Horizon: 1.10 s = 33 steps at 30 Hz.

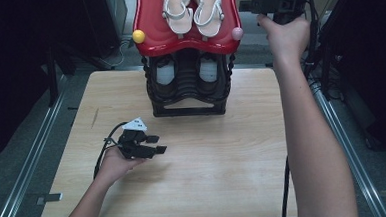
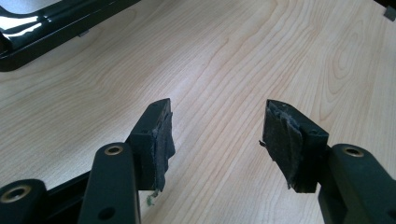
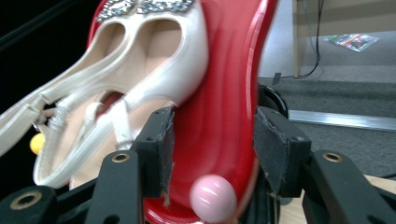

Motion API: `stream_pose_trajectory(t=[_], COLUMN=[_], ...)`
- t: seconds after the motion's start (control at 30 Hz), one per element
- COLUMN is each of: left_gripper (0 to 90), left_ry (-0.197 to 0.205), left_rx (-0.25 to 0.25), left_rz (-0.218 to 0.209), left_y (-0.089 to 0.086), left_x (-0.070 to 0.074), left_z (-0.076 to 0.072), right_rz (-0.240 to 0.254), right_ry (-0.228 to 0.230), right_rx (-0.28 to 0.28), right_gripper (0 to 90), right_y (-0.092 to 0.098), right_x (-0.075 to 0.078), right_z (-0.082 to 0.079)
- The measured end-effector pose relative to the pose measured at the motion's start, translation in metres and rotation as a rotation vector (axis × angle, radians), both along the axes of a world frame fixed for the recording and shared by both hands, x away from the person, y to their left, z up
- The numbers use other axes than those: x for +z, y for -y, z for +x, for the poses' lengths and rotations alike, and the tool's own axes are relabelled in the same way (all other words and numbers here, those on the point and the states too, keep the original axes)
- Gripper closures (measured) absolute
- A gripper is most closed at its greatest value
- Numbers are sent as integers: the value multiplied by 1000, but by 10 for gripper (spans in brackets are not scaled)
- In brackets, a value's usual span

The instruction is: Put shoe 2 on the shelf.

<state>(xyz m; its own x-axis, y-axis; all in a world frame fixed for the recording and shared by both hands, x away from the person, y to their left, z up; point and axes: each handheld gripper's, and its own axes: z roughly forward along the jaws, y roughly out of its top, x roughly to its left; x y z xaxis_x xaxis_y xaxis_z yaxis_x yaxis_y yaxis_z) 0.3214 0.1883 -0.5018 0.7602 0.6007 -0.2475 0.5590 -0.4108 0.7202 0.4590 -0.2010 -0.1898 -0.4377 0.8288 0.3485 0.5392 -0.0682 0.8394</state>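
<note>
Right gripper (image 3: 212, 140) raised beside the red top shelf (image 3: 224, 93) of the shoe rack (image 1: 190, 106), jaws wide, nothing clamped; the shelf's edge and its pink ball knob (image 3: 212, 198) sit between the 2 jaws, and the nearer white sandal (image 3: 135, 74) lies just left of the left jaw. Left gripper (image 2: 217, 128) hovers low over the wooden table (image 2: 224, 60), jaws wide and empty, the rack's black base (image 2: 51, 28) far up-left of them. In the high view 2 white sandals (image 1: 192, 8) sit side by side on that shelf, a yellow ball knob (image 1: 138, 36) at its other corner.

No readable text, labels or numbers anywhere.
</note>
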Motion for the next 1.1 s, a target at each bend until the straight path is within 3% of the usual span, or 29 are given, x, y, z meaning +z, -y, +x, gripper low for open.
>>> stream_pose_trajectory(t=[0.6, 0.77, 1.1], left_gripper=[414, 411, 402], left_ry=[-3, 4, -6], left_rx=[5, 3, 11], left_rz=[4, 3, 2], left_y=[-2, -3, -3], left_x=[0, 1, -2], left_z=[1, 0, 1], right_rz=[17, 3, 25], right_ry=[-7, -2, -22], right_rx=[1, 10, 54], right_gripper=[447, 446, 440], right_y=[37, 43, 47], right_x=[-46, -61, -92], right_z=[-23, -28, -43])
